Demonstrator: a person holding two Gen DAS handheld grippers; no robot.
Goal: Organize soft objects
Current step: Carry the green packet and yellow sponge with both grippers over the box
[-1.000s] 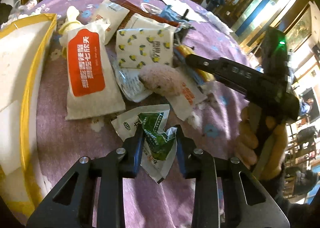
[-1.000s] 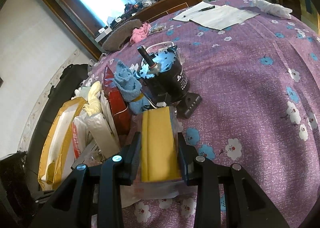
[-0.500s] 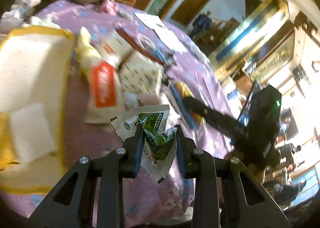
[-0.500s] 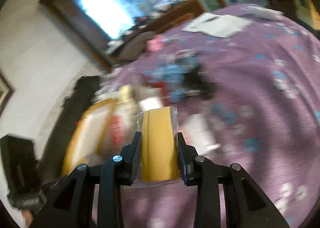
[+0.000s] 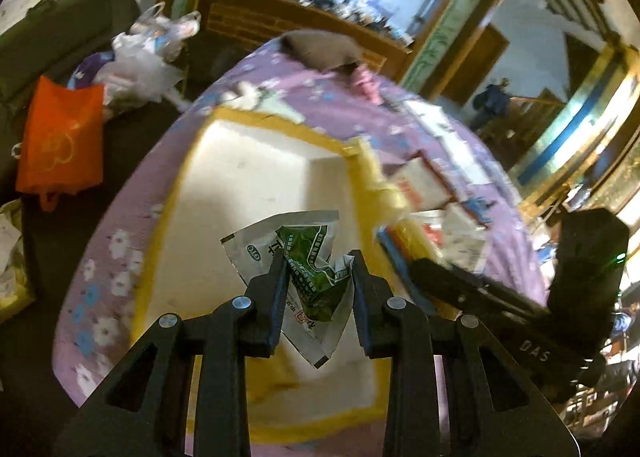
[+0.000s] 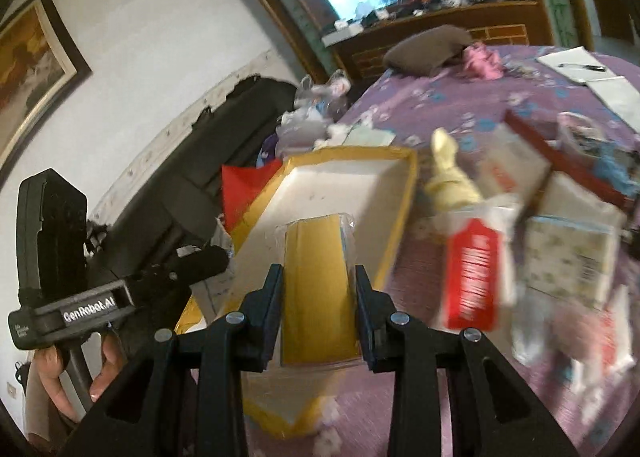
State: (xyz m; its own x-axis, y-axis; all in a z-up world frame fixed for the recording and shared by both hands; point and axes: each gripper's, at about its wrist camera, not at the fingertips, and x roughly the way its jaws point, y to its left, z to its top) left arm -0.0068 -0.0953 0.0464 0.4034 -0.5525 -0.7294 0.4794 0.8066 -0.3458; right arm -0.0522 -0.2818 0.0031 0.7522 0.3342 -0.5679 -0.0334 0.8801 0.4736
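My left gripper [image 5: 316, 257] is shut on a crumpled green-and-white packet [image 5: 310, 277] and holds it above the yellow-rimmed white box [image 5: 248, 185]. My right gripper [image 6: 318, 277] is shut on a yellow sponge in clear wrap [image 6: 318, 289] and holds it over the near end of the same box [image 6: 352, 185]. The right gripper's body shows in the left wrist view [image 5: 520, 297]. The left gripper's body shows in the right wrist view [image 6: 80, 297].
A pile of soft packs lies right of the box: a red-and-white pouch [image 6: 474, 269], a patterned tissue pack [image 6: 572, 257], a pale yellow toy [image 6: 448, 173]. A brown cushion [image 6: 428, 49] and pink cloth [image 6: 480, 61] lie at the table's far edge. Bags sit beyond the table's left side [image 5: 60, 145].
Both grippers have swung left with their loads, from over the pile of packs to above the yellow-rimmed box. Both have stayed shut.
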